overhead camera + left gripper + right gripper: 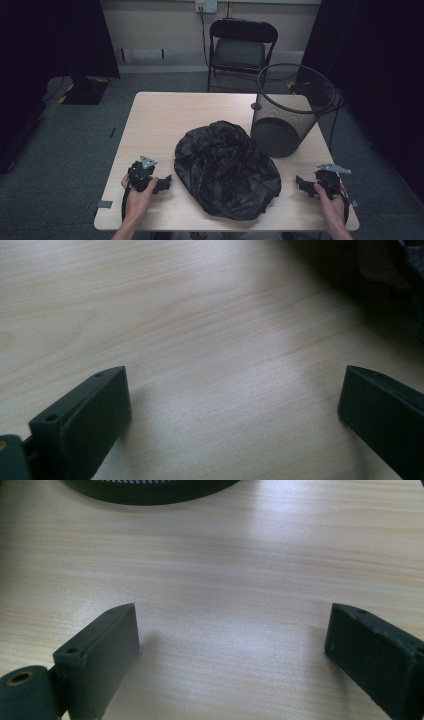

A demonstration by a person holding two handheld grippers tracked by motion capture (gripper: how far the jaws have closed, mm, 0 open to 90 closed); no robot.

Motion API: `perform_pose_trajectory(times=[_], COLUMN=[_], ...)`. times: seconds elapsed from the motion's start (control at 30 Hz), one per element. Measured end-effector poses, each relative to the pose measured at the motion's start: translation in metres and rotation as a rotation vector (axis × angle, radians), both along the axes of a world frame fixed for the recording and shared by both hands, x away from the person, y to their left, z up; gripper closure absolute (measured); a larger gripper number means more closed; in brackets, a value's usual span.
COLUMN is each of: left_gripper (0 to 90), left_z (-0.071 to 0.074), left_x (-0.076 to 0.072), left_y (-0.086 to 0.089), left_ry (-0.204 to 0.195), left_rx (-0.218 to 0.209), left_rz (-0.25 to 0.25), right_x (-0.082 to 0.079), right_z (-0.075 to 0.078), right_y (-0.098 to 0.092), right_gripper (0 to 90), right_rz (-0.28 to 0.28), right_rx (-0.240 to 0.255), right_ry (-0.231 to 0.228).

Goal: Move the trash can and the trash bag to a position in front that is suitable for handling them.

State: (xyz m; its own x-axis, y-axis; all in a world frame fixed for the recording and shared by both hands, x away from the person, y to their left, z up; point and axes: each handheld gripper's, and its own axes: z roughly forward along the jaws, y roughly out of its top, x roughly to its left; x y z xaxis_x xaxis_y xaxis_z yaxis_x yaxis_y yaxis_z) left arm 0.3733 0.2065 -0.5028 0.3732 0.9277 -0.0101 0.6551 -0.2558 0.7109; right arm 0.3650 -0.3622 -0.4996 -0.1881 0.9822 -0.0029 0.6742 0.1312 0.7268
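Both forearms enter at the near edge of the table. Left gripper rests on the wood near the left corner, jaws spread wide with nothing between them; its own view shows bare wood between the two black jaws and a dark fold of the bag at the upper right. Right gripper rests near the right corner, jaws likewise wide and empty, pointing inward toward the centre.

Between the two grippers lies the black plastic bag, crumpled in a loose heap on the middle of the table, close to the left gripper and somewhat farther from the right one. Neither gripper touches it.

Beyond the bag, at the far right of the table, stands the black mesh bin, upright, its open rim bare and its base just beside the far edge of the bag. A folding chair stands on the floor behind the table.

Judged step: start position, before the first grasp. Work in hand appears to be lining the bin. Next move calls for finding the bag's open edge, pinching it at two points and lifting it clear.
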Motion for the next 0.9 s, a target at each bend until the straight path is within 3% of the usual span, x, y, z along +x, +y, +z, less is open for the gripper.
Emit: perform_pose_trajectory(times=[0.23, 0.33, 0.5, 0.63, 0.77, 0.8, 0.87, 0.9], left_gripper=[7.4, 16.1, 16.4, 17.0, 17.3, 17.3, 17.3, 18.0], left_z=[0.001, 0.004, 0.008, 0.023, 0.033, 0.040, 0.049, 0.049], left_x=[-0.005, -0.007, -0.009, -0.014, -0.017, -0.018, -0.018, -0.018], left_y=[0.003, 0.002, -0.002, -0.006, -0.013, -0.019, -0.026, -0.026], left_ry=[-0.018, -0.015, -0.020, -0.075, -0.099, -0.108, -0.142, -0.142], left_rx=[-0.009, -0.056, -0.061, -0.098, -0.094, -0.106, -0.112, -0.112], left_rz=[-0.004, -0.036, -0.063, -0.111, -0.130, -0.155, -0.207, -0.207], right_x=[-0.001, -0.001, -0.001, -0.001, -0.002, -0.002, -0.003, -0.003], right_z=[0.000, 0.000, 0.000, 0.000, 0.000, 0.000, 0.000, 0.000], right_y=[-0.001, -0.001, 0.000, 0.001, 0.001, 0.002, 0.003, 0.003], right_gripper=[6.5, 6.5, 6.4, 6.5, 6.5, 6.8, 6.9, 6.9], right_rz=[0.048, 0.103, 0.141, 0.183, 0.208, 0.240, 0.250, 0.250], right_rx=[-0.009, -0.006, -0.008, -0.007, -0.006, -0.008, -0.007, -0.007], right_ry=[0.002, 0.003, 0.004, 0.003, 0.004, 0.002, 0.004, 0.004])
